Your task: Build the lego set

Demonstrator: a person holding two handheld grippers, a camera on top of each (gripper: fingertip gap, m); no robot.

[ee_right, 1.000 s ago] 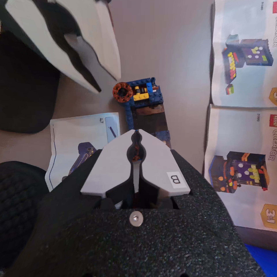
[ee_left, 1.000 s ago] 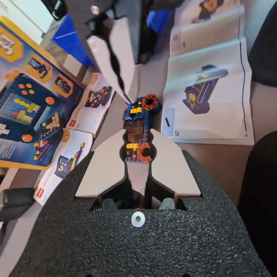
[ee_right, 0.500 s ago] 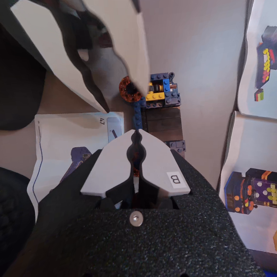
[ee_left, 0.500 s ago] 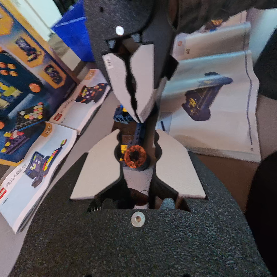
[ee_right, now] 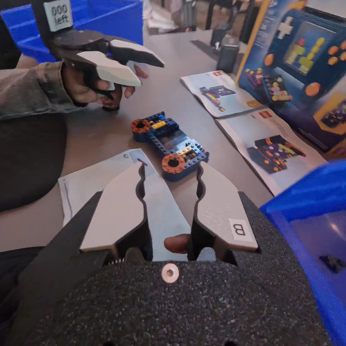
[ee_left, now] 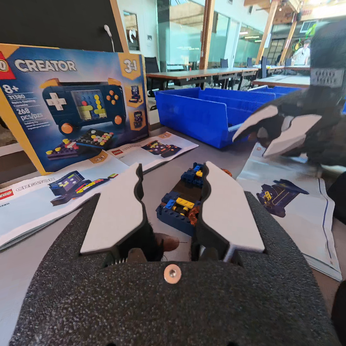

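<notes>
The left tongs (ee_left: pixel 172 168) stand open above the tabletop (ee_left: pixel 164 176), gripping nothing. To their left a toy box (ee_left: pixel 74 104) stands upright behind two closed booklets (ee_left: pixel 37 196). A dark blue brick model (ee_left: pixel 183 196) with orange rings lies flat on the tabletop, seen between the fingers, the right finger (ee_left: pixel 221 196) covering its edge. Further right lies an open instruction booklet (ee_left: pixel 299 215), with blue bins (ee_left: pixel 196 114) behind. The right tongs (ee_right: pixel 169 164) are also open and bare, just short of the model's near end.

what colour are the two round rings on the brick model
Translucent orange rings with dark centres, clearest in the right wrist view.
</notes>
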